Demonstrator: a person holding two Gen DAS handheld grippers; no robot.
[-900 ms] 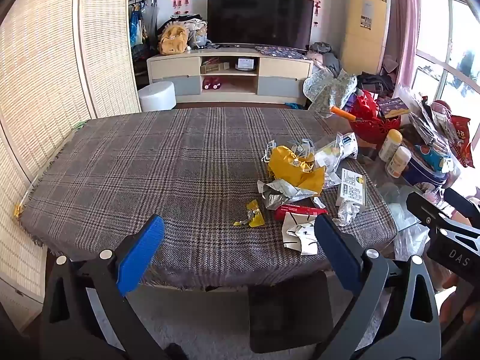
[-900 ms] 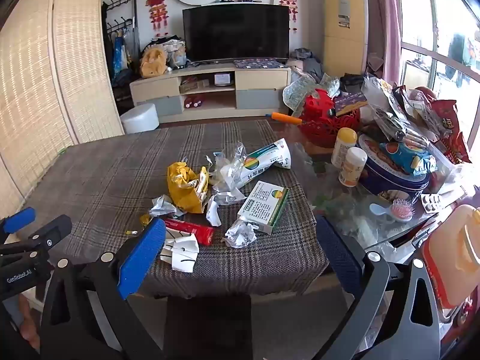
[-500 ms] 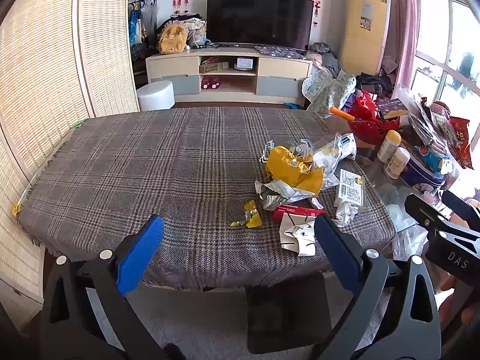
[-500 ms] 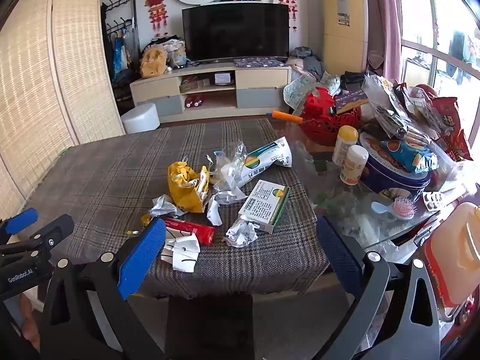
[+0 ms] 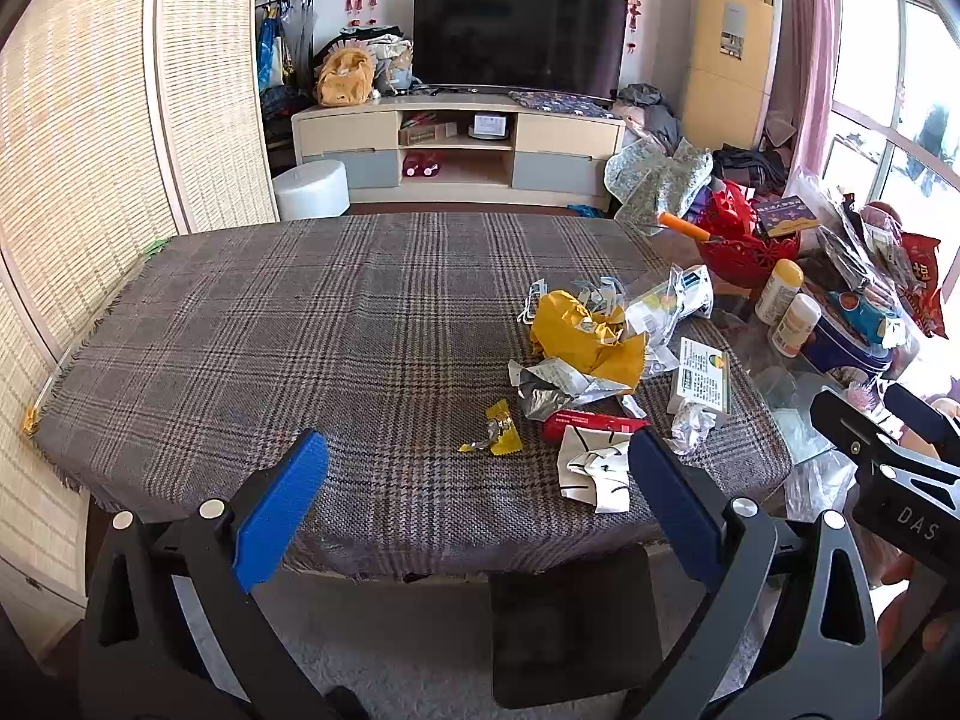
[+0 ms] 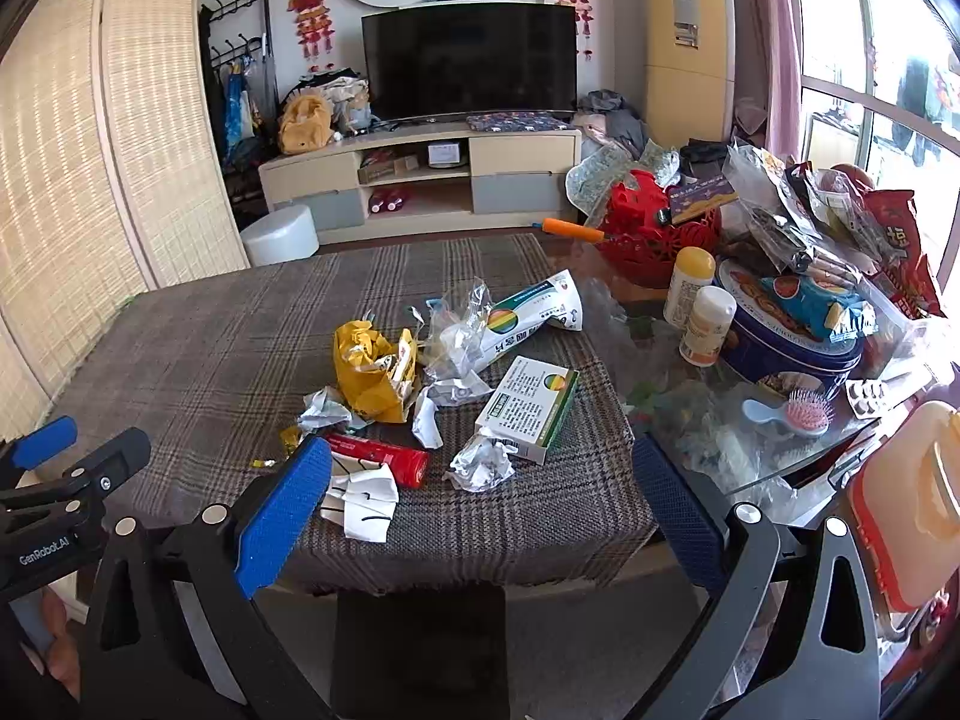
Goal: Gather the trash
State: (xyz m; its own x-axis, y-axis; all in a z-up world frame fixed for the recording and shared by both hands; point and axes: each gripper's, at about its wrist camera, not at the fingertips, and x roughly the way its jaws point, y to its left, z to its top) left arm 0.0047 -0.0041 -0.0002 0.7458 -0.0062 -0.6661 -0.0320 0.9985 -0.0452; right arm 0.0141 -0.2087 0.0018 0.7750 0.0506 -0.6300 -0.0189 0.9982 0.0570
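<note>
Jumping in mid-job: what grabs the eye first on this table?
A heap of trash on the right part of the grey plaid tablecloth: a crumpled yellow plastic bag, a white-and-green medicine box and a red tube by the near edge. Beyond the cloth's right edge stands a blue round biscuit tin amid clutter. Both grippers hang open, empty.

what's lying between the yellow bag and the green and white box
In the right wrist view, crumpled clear plastic and white paper scraps lie between the yellow bag and the box.
</note>
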